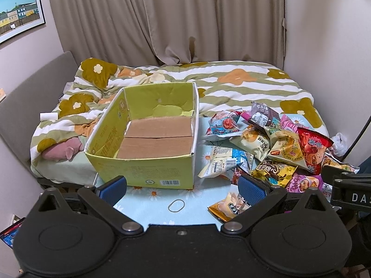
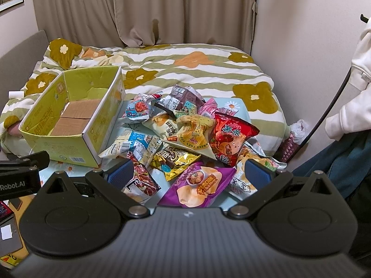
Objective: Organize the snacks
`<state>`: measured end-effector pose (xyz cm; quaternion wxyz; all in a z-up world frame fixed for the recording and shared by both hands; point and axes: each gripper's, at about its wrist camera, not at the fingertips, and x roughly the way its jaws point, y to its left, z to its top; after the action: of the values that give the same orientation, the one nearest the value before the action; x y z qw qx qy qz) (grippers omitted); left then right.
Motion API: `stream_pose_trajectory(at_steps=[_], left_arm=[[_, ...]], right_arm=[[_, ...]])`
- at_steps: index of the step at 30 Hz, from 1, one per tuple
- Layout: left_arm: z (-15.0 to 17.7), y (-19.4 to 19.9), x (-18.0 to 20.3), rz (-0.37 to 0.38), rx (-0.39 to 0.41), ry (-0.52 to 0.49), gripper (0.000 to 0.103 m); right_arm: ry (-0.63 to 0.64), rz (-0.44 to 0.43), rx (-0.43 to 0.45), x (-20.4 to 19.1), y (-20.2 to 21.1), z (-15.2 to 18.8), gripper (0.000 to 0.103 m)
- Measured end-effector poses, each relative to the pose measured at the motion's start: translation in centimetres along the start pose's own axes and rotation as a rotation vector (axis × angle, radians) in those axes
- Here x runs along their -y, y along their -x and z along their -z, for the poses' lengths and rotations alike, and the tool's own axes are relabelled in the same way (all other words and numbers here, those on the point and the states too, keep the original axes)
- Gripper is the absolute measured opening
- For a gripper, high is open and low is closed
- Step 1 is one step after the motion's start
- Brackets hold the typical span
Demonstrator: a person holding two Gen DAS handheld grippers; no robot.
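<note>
Nearest the left wrist camera, the left hand-held gripper (image 1: 183, 191) stands wide apart with nothing between its 2 blue pads (image 1: 114, 188). It hangs over a light blue tabletop (image 1: 148, 205) printed with daisies, just above a rubber band (image 1: 176, 205) that lies flat there. Beside its right finger lies a small orange snack packet (image 1: 229, 208).

Past the rubber band stands a green cardboard box (image 1: 148, 169), open at the top, with only its brown bottom flaps showing inside. To the right of the box, touching its side, is the snack pile (image 1: 273, 143): many packets heaped on each other on the tabletop.

The right hand-held gripper (image 2: 190, 173) is also spread wide and holds nothing. It hovers over the near edge of the pile, above a purple chip bag (image 2: 199, 185). A gold bag (image 2: 174, 162) lies just behind the purple one, and a red bag (image 2: 231, 136) leans on top of the heap further back. In this view the box (image 2: 69, 125) sits to the left of the pile.

Behind the tabletop is a bed (image 1: 231, 85) with a striped, flowered quilt, and beige curtains (image 1: 185, 18) hang beyond it.
</note>
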<state>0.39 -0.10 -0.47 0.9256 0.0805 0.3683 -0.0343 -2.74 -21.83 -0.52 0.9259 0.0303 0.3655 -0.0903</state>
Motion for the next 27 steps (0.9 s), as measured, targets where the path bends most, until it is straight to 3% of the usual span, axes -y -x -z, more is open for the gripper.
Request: stream_pose_trajectory(at_steps=[19,27], left_arm=[[0.0,0.2,0.1,0.006,0.005,-0.01,0.103],[0.2,0.0,0.2,0.043,-0.003,-0.03,0.103]], right_arm=[[0.0,-0.002,0.001,0.1,-0.2,0.2,0.103],[-0.003,-0.006,-0.014,0.5,-1.0,0.8,0.103]])
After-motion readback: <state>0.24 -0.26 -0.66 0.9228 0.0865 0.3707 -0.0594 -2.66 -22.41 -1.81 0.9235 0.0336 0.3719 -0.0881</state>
